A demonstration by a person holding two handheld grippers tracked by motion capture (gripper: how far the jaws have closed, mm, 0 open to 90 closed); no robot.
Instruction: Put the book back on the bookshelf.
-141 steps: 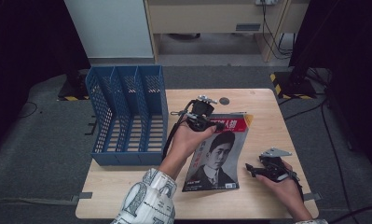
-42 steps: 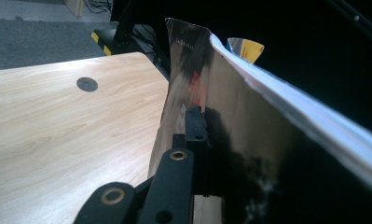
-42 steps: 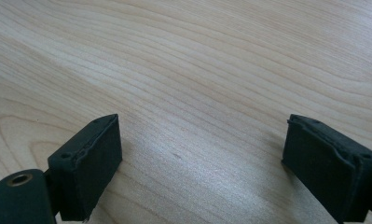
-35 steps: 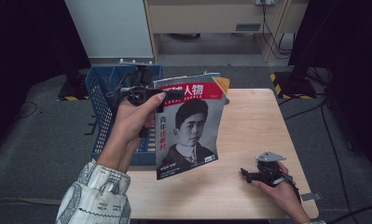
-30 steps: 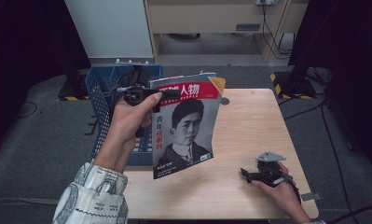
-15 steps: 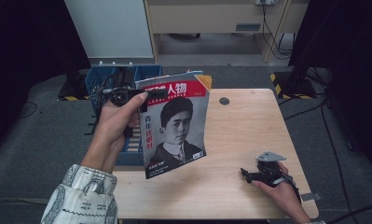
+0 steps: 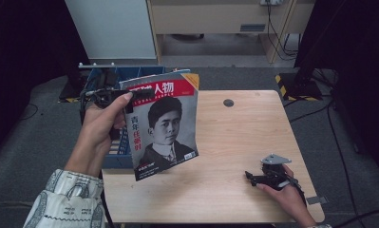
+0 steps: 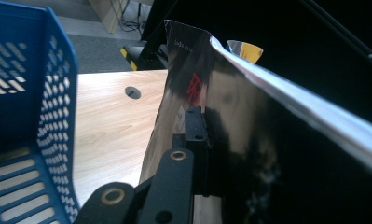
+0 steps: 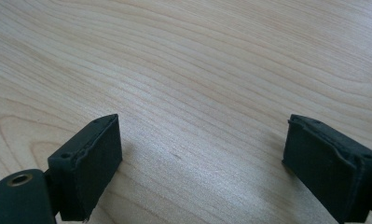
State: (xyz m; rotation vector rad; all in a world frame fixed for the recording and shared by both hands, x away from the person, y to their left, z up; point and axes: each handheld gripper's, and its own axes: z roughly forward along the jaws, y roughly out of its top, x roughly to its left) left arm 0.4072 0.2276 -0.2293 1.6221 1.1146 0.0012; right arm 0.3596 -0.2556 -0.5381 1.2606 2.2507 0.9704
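table (image 7: 234, 137): bare wood at my right, the blue file rack (image 7: 112, 142) standing at its left edge.
magazine (image 7: 164, 123): hanging upright in the air over the table's left edge, beside the rack; I judge it light, floppy and glossy, likely to slip or sag.
left gripper (image 7: 130, 96): clamped on the magazine's top corner; I'd grip deeper by the spine.
right gripper (image 7: 254, 176): jaws apart, resting near the table's front right corner.

Light wooden table (image 7: 225, 137) carries the blue file rack (image 7: 112, 142) at its left edge; right gripper (image 7: 253, 176) rests well apart from the rack.
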